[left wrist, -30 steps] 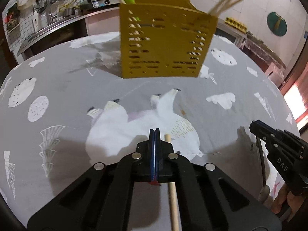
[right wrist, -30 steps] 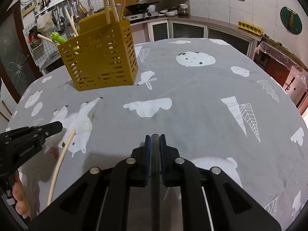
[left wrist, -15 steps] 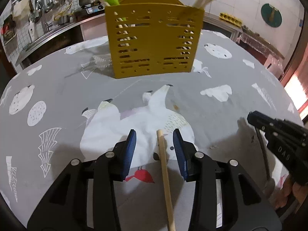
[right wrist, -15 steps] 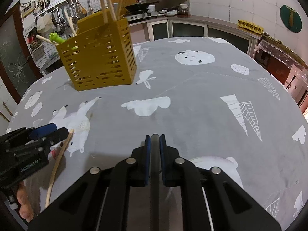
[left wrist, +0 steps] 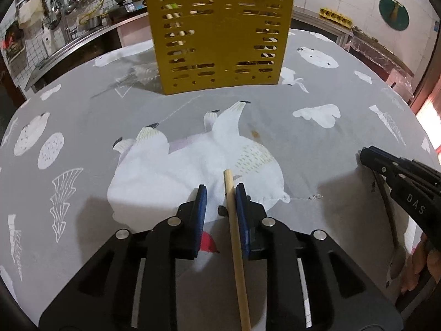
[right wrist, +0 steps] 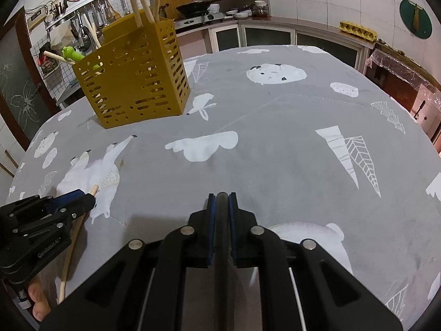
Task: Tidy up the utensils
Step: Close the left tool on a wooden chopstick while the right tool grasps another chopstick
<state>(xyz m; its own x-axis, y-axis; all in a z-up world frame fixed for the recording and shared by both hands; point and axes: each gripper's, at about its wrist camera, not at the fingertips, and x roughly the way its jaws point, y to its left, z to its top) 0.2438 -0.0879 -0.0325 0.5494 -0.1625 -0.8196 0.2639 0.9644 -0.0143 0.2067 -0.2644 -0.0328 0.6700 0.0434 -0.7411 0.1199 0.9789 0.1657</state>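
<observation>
A yellow perforated utensil holder (left wrist: 219,38) stands on the far part of the table and shows in the right wrist view (right wrist: 132,71) too, with wooden sticks and a green-topped utensil in it. My left gripper (left wrist: 219,195) is open, low over the cloth, with a wooden chopstick (left wrist: 235,237) lying between its jaws against the right pad. The chopstick also shows in the right wrist view (right wrist: 73,237). My right gripper (right wrist: 219,201) is shut on a dark metal spoon handle (right wrist: 221,234); the spoon (left wrist: 392,237) hangs below it in the left wrist view.
The round table has a grey cloth (right wrist: 275,138) with white animal prints. Kitchen counters, a stove and hanging tools (left wrist: 71,8) lie beyond the far edge. Cabinets (right wrist: 275,35) stand behind.
My left gripper opened from shut, then narrowed somewhat around the chopstick, which now lies against its right pad. It moved closer to the holder. The right gripper kept its hold on the spoon.
</observation>
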